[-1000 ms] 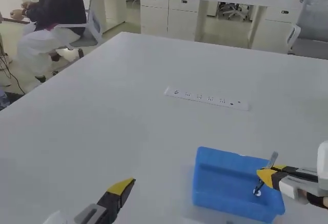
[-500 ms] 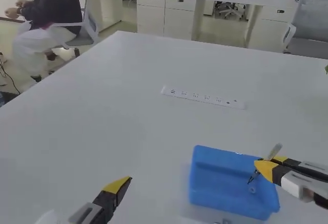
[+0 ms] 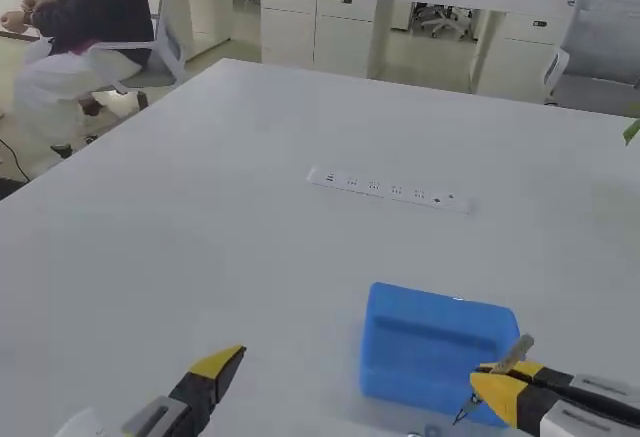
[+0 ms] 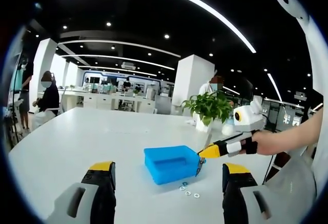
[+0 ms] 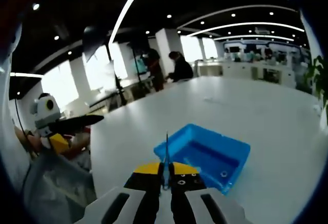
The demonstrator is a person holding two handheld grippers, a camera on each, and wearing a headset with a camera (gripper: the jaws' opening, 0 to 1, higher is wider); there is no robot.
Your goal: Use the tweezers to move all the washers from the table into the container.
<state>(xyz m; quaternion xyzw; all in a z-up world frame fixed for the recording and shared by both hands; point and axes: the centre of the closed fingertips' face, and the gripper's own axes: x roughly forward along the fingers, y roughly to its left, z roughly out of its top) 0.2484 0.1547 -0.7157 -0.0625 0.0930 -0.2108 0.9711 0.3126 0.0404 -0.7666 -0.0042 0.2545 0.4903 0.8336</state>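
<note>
While the left claw (image 4: 168, 170) hangs over the near left part of the white tabletop (image 3: 250, 157), its two yellow-tipped jaws are spread wide apart. Beyond the far left corner a person (image 3: 85, 17) sits on a chair. A white power strip (image 3: 390, 190) lies flat near the middle of the tabletop.

Toward the near edge, a little right of the middle, stands the blue container (image 3: 440, 342), a low rectangular box with an open top. In the left gripper view a few washers (image 4: 187, 189) lie on the tabletop just beside its near wall; they are small flat silver rings, close together. In the right gripper view another washer (image 5: 223, 173) lies inside the container, by a corner.

At the right, the right claw (image 5: 166, 171) is pressed together on the thin metal tweezers (image 4: 200, 163). The tweezers point down beside the near right corner of the container, above the washers. I cannot tell if the tips hold something. A green plant (image 4: 207, 108) stands behind, near the far edge.
</note>
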